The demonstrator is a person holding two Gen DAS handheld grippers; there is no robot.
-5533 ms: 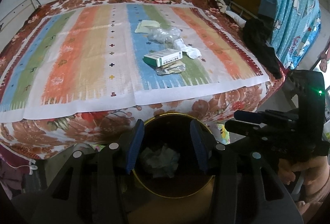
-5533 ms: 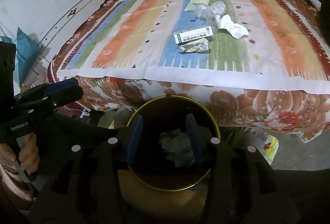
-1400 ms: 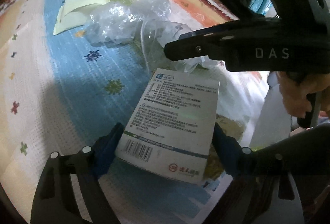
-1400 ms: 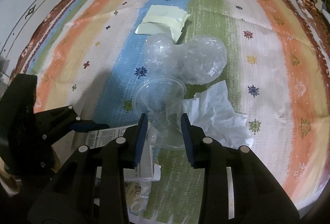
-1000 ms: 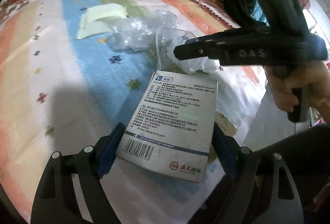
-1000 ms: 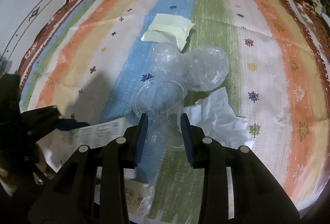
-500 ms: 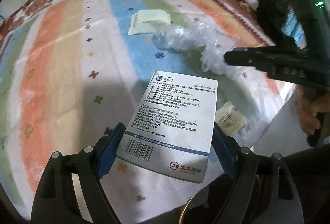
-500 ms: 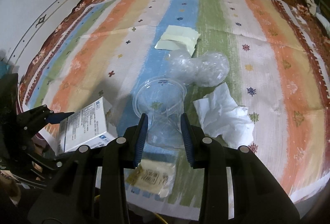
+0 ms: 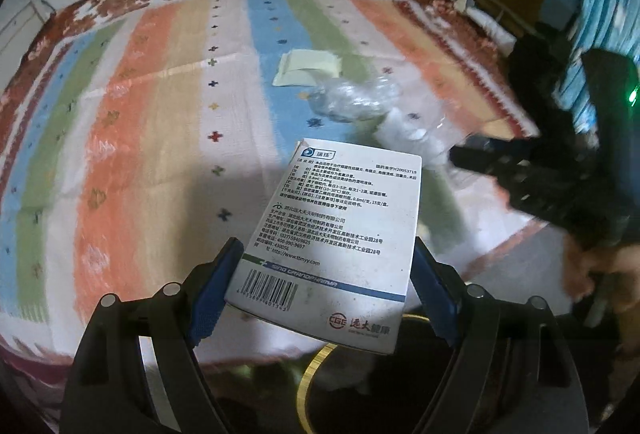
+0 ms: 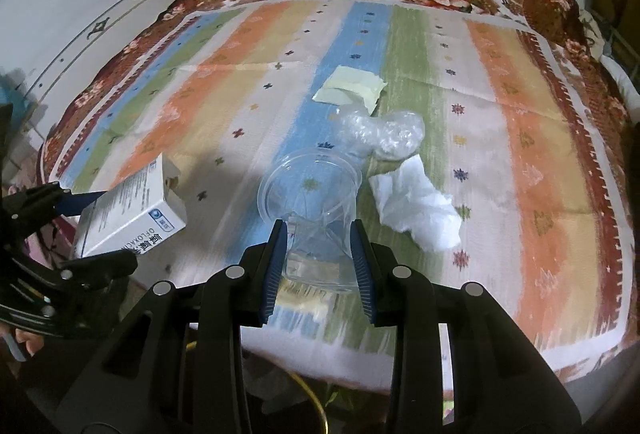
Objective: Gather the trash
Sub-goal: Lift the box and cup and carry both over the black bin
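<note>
Roughly midway, the left gripper [image 9: 320,290] clamps a white medicine box [image 9: 340,234] at bottom centre, long axis pointing up-frame, and the right gripper [image 10: 320,258] pinches a clear plastic cup [image 10: 312,210], mouth up-frame, while yellow paper [image 10: 352,90], crumpled plastic [image 10: 384,132] and tissue [image 10: 416,206] remain on the striped cloth [image 10: 540,138].

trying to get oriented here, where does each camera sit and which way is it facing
Left wrist: on the left hand-held gripper, facing across the bed; its fingers clamp a medicine box.
Right wrist: on the right hand-held gripper, same direction; fingers clamp a clear plastic cup.
Shared: box, cup, yellow paper, crumpled plastic.
</note>
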